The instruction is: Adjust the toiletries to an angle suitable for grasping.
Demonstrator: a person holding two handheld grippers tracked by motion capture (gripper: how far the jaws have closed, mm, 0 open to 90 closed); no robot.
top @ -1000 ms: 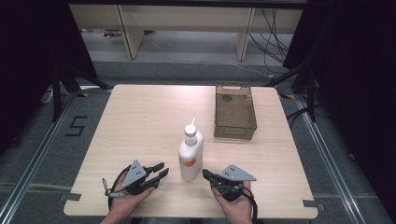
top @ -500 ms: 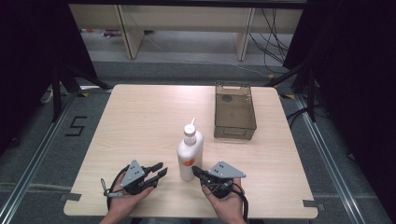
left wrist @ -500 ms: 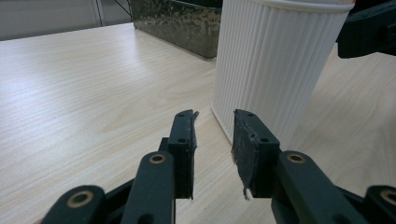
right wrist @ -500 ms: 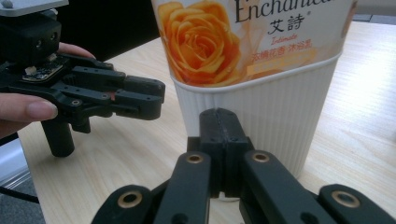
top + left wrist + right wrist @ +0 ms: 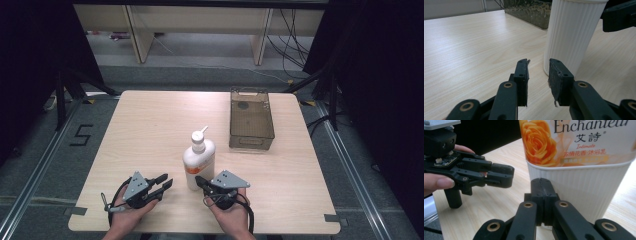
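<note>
The wooden table (image 5: 150,125) spreads out ahead of me, and far up on its right side stands the clear brown bin (image 5: 251,120), well apart from both my hands. Near my edge, between my two grippers, the white pump bottle (image 5: 199,157) stands upright, ribbed white at the base with an orange rose label above. My right gripper (image 5: 200,181) points at the bottle's base with its jaws pressed together on nothing, the tips just at the ribbed wall; I cannot tell whether they touch it. My left gripper (image 5: 165,181) sits on the bottle's other side, its jaws parted a little and empty, with the bottle just beyond the right-hand fingertip (image 5: 557,72) in the left gripper view
</note>
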